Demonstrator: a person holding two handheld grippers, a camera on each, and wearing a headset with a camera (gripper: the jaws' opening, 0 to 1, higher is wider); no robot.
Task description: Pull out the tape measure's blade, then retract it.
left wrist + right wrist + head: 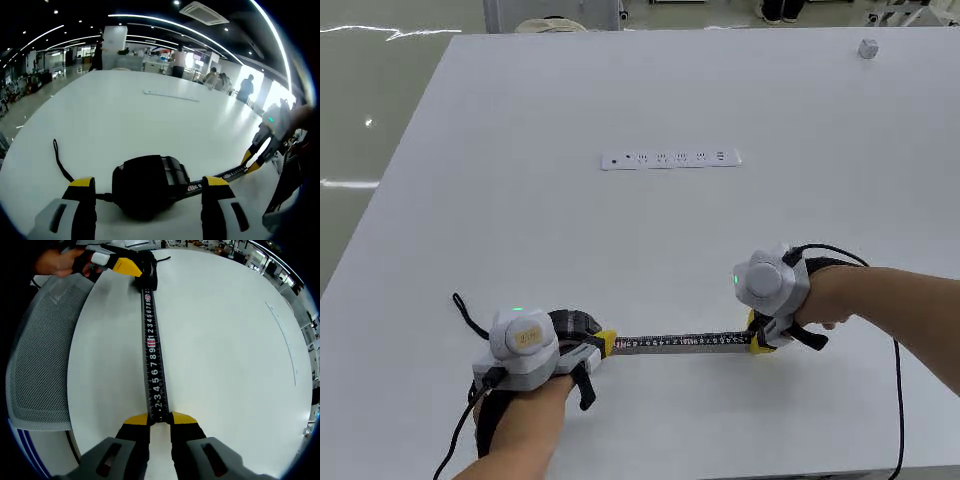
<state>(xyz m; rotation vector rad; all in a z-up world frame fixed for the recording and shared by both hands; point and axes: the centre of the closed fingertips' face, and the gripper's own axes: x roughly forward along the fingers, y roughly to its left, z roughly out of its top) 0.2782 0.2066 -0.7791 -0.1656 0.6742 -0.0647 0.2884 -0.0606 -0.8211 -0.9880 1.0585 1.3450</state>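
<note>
The left gripper (148, 185) has its fingers spread wide on either side of the black tape measure case (575, 325), with a narrow gap at each side; whether they bear on it cannot be told. The blade (152, 355) runs from the case across the white counter (620, 90) to the right gripper (160, 418), whose fingers pinch its tip. A power strip (670, 158) lies well beyond both sets of fingers
</note>
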